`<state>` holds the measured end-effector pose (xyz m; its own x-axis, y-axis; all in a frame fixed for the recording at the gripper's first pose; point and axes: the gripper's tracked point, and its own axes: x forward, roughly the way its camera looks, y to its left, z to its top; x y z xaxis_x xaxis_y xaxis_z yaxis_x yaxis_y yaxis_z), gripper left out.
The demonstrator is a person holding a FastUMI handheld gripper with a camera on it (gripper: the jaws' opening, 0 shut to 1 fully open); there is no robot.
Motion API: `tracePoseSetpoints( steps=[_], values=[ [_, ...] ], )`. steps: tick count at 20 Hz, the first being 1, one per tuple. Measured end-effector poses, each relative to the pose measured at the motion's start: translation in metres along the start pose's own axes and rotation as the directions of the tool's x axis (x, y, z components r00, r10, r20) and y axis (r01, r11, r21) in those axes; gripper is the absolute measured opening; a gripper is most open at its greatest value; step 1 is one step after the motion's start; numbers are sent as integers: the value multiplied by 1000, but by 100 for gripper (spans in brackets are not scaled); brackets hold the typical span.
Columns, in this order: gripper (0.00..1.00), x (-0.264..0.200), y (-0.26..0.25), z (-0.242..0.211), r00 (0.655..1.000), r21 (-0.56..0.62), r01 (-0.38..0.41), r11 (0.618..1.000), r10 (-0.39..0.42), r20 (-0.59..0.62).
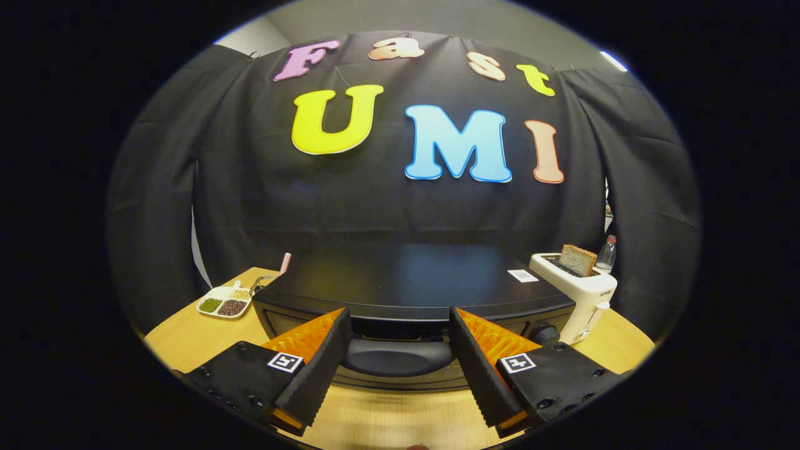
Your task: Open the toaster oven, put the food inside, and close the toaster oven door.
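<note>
A: Left to right: divided dish [224,304]; toaster oven [406,294], door shut, handle [397,356] between the fingers; toaster [578,294] with bread [577,259].
B: Gripper [397,350]: wide open, holding nothing; step: opening; next, close on handle.

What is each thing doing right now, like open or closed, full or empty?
Toaster oven: door shut, handle between the fingers.
Hand-held gripper: open, fingers either side of the handle, not pressing it.
White toaster: one bread slice standing up out of its slot.
Divided dish: compartments filled with beans and grains.
Bottle: upright behind the toaster, cap on.
</note>
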<state>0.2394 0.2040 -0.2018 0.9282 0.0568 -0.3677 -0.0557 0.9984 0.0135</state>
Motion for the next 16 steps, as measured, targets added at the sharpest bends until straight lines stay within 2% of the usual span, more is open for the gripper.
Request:
tracePoseSetpoints(
  steps=[7, 16],
  values=[
    [98, -5, 0, -3, 1000, 15, -1, 1000, 1, 22],
    [99, -44, 1, -30, 999, 5, -42, 999, 42, 22]
  ],
)
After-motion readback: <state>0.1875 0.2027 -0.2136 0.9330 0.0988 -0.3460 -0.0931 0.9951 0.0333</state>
